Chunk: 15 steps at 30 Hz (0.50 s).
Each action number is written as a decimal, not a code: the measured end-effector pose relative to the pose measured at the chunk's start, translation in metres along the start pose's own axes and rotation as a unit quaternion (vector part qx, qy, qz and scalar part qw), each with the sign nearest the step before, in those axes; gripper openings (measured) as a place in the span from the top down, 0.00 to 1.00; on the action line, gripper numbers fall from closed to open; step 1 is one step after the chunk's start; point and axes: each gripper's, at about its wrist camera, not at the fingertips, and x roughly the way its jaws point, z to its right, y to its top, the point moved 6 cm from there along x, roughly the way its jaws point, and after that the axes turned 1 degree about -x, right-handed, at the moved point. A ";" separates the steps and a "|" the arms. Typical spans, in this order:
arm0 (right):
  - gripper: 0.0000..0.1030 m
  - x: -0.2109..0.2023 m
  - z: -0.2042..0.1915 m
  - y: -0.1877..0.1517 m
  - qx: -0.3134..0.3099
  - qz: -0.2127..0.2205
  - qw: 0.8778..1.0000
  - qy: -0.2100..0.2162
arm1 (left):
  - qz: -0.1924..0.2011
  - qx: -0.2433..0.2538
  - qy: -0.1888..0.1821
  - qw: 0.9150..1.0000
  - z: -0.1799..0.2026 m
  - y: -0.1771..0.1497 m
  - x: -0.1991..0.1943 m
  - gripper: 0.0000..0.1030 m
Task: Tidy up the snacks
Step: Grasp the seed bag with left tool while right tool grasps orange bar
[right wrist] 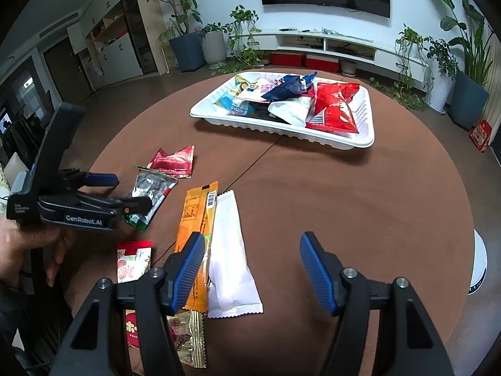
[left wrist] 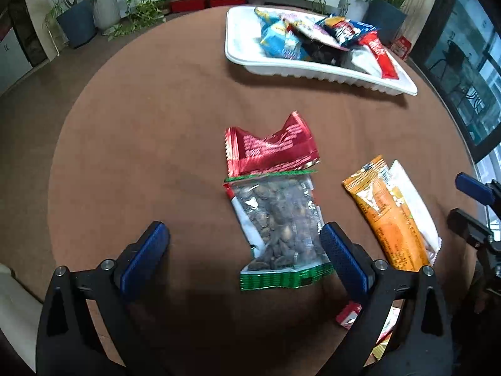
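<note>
The clear nut packet (left wrist: 279, 219) with green ends lies mid-table, just in front of the left gripper (left wrist: 244, 250), whose fingers are spread wide with nothing in them. A crumpled red wrapper (left wrist: 269, 150) touches its far end. To the right sit an orange bar (right wrist: 197, 235) and a white pouch (right wrist: 228, 250) side by side; the right gripper (right wrist: 250, 269) hovers over them, wide open and empty too. The white tray (right wrist: 360, 138) of snacks sits at the far side of the brown table (left wrist: 141, 141).

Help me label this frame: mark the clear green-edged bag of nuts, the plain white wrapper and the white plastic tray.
Clear green-edged bag of nuts (left wrist: 278, 219): left wrist view, clear middle.
Plain white wrapper (right wrist: 230, 250): right wrist view, centre.
White plastic tray (right wrist: 341, 142): right wrist view, near rim.
</note>
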 end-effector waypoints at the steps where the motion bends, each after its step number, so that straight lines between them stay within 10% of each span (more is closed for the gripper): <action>1: 0.35 0.001 -0.001 0.000 -0.001 -0.001 1.000 0.000 | 0.003 0.004 -0.001 1.000 0.003 0.002 -0.001 0.04; 9: 0.35 0.005 -0.003 -0.004 -0.005 -0.010 1.000 -0.003 | 0.005 0.025 0.015 1.000 0.013 0.003 0.014 0.06; 15: 0.35 0.007 -0.006 -0.005 -0.011 -0.012 1.000 0.000 | 0.017 0.023 0.018 0.999 0.000 0.009 0.010 0.38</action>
